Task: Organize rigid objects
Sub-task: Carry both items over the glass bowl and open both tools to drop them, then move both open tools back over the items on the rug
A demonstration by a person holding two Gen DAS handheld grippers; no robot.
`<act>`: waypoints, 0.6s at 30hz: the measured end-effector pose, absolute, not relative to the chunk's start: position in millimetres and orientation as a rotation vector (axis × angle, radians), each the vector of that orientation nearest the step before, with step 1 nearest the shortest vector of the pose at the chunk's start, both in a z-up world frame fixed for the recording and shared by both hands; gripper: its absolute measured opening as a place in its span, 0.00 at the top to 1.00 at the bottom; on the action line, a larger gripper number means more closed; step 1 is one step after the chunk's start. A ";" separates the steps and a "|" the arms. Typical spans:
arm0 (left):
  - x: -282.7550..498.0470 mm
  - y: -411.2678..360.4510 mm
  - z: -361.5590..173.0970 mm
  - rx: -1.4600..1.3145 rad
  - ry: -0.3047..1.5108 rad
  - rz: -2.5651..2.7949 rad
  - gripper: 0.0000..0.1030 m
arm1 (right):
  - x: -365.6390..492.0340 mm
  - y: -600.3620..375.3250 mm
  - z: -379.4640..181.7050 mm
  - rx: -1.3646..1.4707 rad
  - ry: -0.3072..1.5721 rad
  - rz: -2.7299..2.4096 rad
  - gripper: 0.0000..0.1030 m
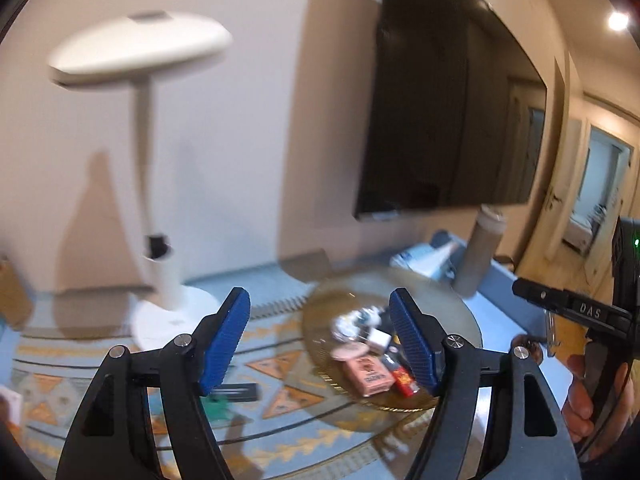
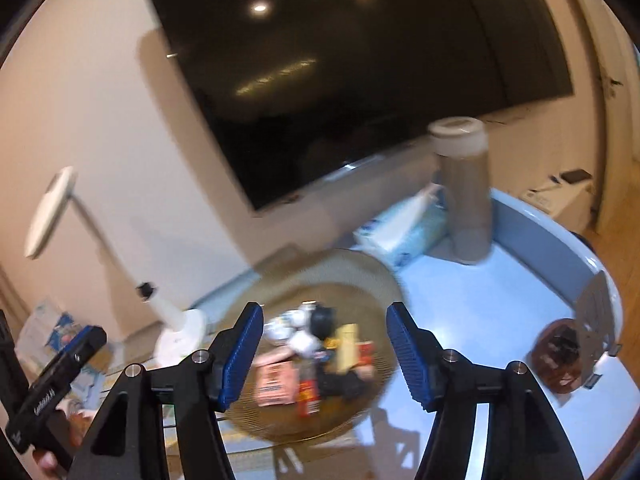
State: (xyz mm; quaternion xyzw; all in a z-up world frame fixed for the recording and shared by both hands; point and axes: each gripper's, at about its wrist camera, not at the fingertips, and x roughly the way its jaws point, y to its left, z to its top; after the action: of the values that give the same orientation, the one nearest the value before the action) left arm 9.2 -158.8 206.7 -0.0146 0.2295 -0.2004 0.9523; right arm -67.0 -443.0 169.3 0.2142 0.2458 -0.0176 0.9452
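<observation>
Small rigid objects (image 2: 308, 364) lie heaped on a round woven tray (image 2: 376, 280).

Pink box (image 1: 369, 376) — red lighter (image 1: 404, 381) — gold tray (image 1: 460, 320).

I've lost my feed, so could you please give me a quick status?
Left hand-held gripper open, empty. Right hand-held gripper open, empty. Small items piled on round woven tray. Nothing blocking it.

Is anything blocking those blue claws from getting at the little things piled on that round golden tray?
Nothing visible does. Both the left gripper and right gripper hang open above the near side of the tray, with only air between them and the pile, where the pink box lies nearest.
</observation>
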 end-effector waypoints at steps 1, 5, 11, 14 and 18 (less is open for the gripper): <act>2.6 -149.4 213.5 -0.029 0.448 -0.396 0.32 | -71.1 -432.2 174.3 0.437 0.491 0.002 0.39; -31.7 -102.2 243.8 -0.046 0.349 -0.325 0.18 | -82.8 -391.7 182.2 0.387 0.481 0.089 0.25; -71.9 -32.4 254.6 -0.118 0.269 -0.223 0.05 | -85.3 -324.7 173.5 0.305 0.522 0.211 0.14; -76.4 -8.0 242.1 -0.130 0.299 -0.177 0.05 | -79.7 -295.9 166.4 0.263 0.557 0.256 0.14; -72.7 20.3 216.1 -0.157 0.371 -0.133 0.05 | -73.3 -251.6 159.0 0.137 0.586 0.291 0.14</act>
State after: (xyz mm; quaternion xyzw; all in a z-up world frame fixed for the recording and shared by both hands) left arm -72.7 20.3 216.1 -0.0780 0.1841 -0.0662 0.9776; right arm -73.3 -251.6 159.0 0.0673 0.2876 0.1427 0.9447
